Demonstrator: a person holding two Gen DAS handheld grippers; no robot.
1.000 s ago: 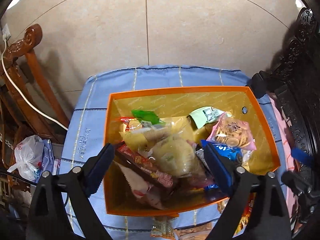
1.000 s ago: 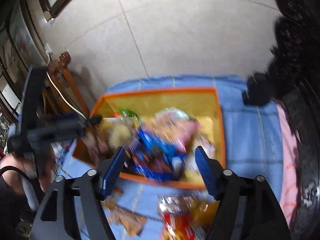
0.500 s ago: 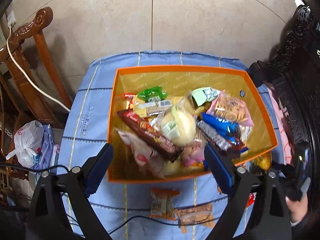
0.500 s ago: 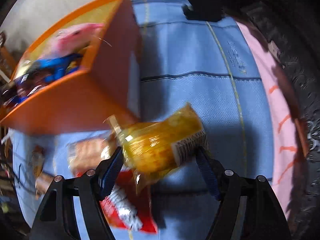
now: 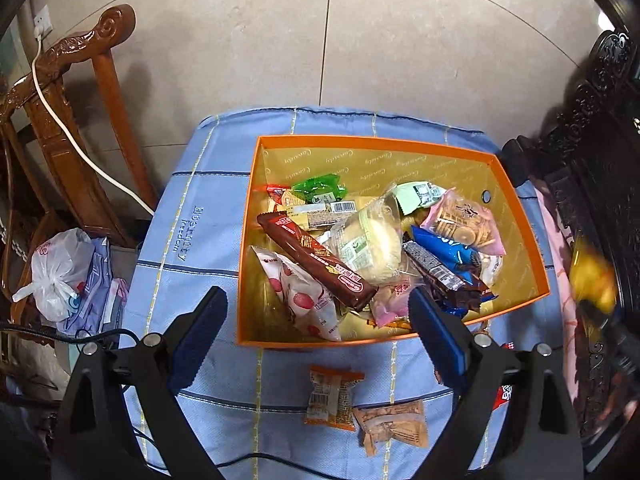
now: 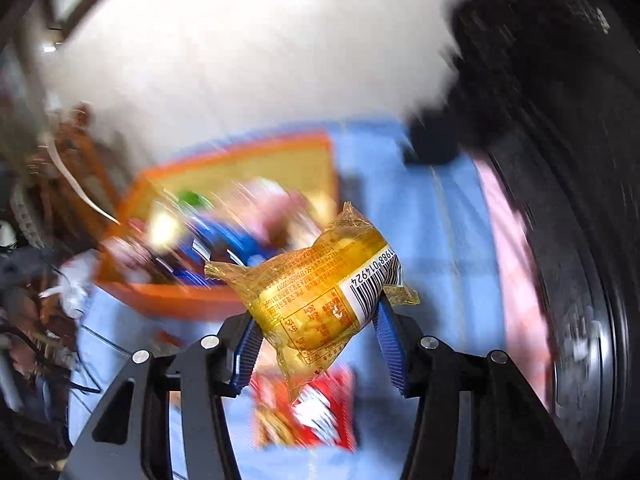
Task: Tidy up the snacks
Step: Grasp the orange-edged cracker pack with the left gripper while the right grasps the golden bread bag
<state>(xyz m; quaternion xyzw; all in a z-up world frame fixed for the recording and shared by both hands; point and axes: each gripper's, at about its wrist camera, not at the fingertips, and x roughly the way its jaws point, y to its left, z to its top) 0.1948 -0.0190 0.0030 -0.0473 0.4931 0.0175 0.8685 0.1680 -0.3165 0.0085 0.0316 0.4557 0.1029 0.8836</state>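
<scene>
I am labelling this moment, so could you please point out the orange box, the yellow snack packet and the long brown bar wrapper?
orange box point(image 5: 316, 343): left wrist view, near front wall.
yellow snack packet point(image 6: 320, 300): right wrist view, middle of its printed side.
long brown bar wrapper point(image 5: 316, 264): left wrist view, middle of the wrapper.

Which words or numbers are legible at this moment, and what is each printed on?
"Eternity freedom": on the blue tablecloth, running sideways.
"988 014924": barcode digits on the yellow packet, lifted between the closing jaws of the right claw.
Repeated script pattern on the orange box lining: too small to read.
Wrappers inside the box and loose on the cloth: too small or blurred.
</scene>
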